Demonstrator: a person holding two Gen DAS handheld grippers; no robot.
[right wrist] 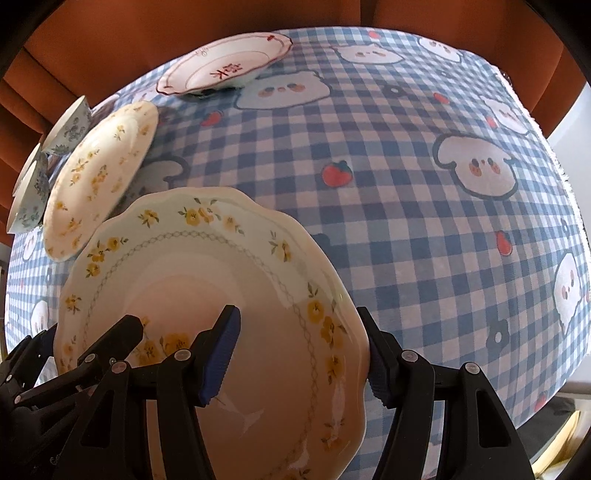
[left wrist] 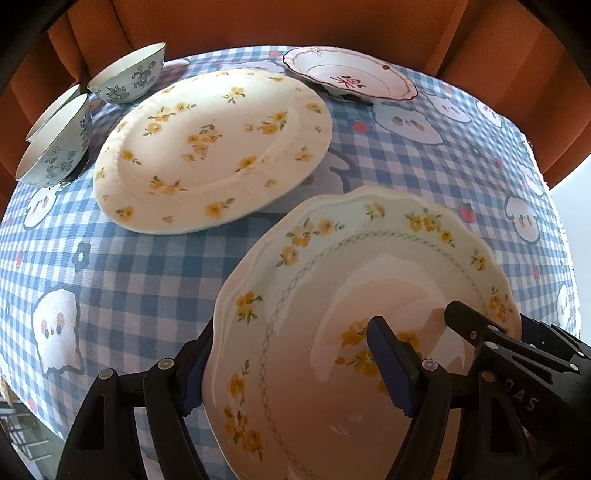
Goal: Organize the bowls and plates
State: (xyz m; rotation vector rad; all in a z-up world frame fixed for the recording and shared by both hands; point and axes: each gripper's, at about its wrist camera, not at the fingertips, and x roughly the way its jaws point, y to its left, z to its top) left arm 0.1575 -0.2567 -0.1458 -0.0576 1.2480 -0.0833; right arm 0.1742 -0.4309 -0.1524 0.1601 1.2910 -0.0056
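Gripping a scalloped deep plate with yellow flowers from both sides: left gripper astride the near-left rim, one blue pad under the outer edge and the other inside the well; right gripper likewise astride the near-right rim, one pad inside, one outside. Clamped on the rim in each case, not hanging free, presumably because a wide, glossy dish tips easily when pinched at one edge only. Held clear of the checked tablecloth, tilted a little toward the cameras, with its far edge near the large flat plate with yellow sprigs. Judging from that nearness, probably meant for stacking on the flat plate, the broader one serving as the base. Lying further back, a smaller pink-rimmed dish with a red motif, well apart from the held plate. Standing at the far left, two blue-patterned bowls close together, just beside the flat plate's rim, perhaps grouped already. Hanging behind the table, orange curtain. Needing care next: level lowering, both grips released only once seated.
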